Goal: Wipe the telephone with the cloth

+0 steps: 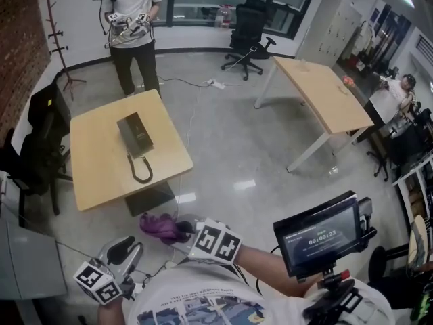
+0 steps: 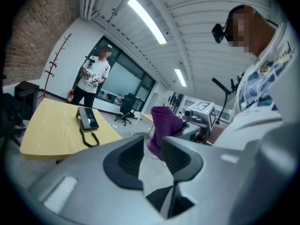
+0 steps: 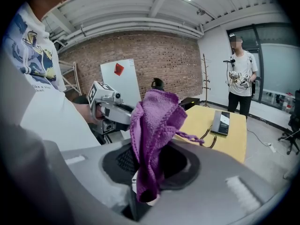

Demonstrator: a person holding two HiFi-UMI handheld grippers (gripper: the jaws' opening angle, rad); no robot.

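There are 2 grippers, 1 cloth, 1 telephone and 2 tables.

The right gripper has its jaws clamped on the cloth, a purple knitted piece with a nubby weave. It stands up bunched between the ribbed black pads, and 1 twisted strand trails off to the side. The left gripper has its jaws apart with nothing between them; the cloth is beyond them, not in them. Each gripper has a smooth grey shell and 1 cube with black-and-white square markers. Both are held low, close to the person's body and well apart from the nearer table.

The telephone is a dark, flat, rectangular box lying near the middle of the nearer table, which has a pale wood, roughly square top. A black cord loops from the telephone toward the table's near edge. The 2nd table is longer, of the same pale wood on white legs.

The floor is glossy grey and reflects the ceiling lights. A red brick wall runs along the left, with 1 thin coat stand beside it. 1 black office chair stands by the far windows. 1 person stands behind the nearer table.
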